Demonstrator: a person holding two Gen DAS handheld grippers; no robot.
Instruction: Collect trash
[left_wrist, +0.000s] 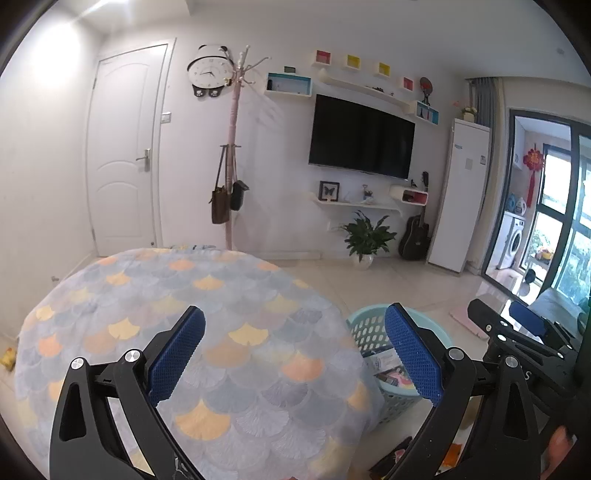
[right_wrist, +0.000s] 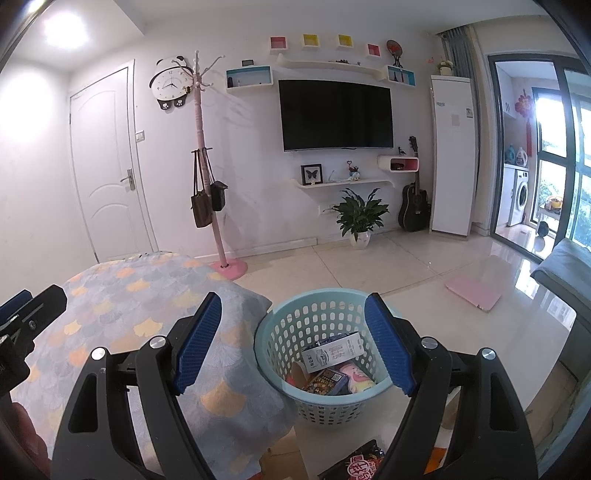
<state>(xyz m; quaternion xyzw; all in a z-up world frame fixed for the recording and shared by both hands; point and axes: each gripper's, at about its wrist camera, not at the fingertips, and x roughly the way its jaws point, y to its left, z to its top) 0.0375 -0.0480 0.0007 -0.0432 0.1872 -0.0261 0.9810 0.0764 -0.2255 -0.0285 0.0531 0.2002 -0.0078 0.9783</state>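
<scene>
A light blue perforated basket (right_wrist: 295, 314) stands on the floor beside a table with a scale-pattern cloth (right_wrist: 147, 314). In it lie a white carton (right_wrist: 330, 350), a dark box (right_wrist: 325, 382) and a pink-yellow packet (right_wrist: 356, 374). My right gripper (right_wrist: 293, 328) is open and empty above the basket's near rim. A red and black snack wrapper (right_wrist: 360, 461) lies on the floor below it. My left gripper (left_wrist: 295, 332) is open and empty over the cloth (left_wrist: 184, 295); the basket (left_wrist: 365, 328) is at its right, and the right gripper (left_wrist: 517, 328) shows further right.
A pink coat stand (right_wrist: 218, 206) with bags stands behind the table. A potted plant (right_wrist: 360, 218), a guitar (right_wrist: 415, 206) and a white cabinet (right_wrist: 452, 155) line the far wall. A pink mat (right_wrist: 472, 293) lies on the tiled floor. A grey sofa (right_wrist: 565, 266) is at right.
</scene>
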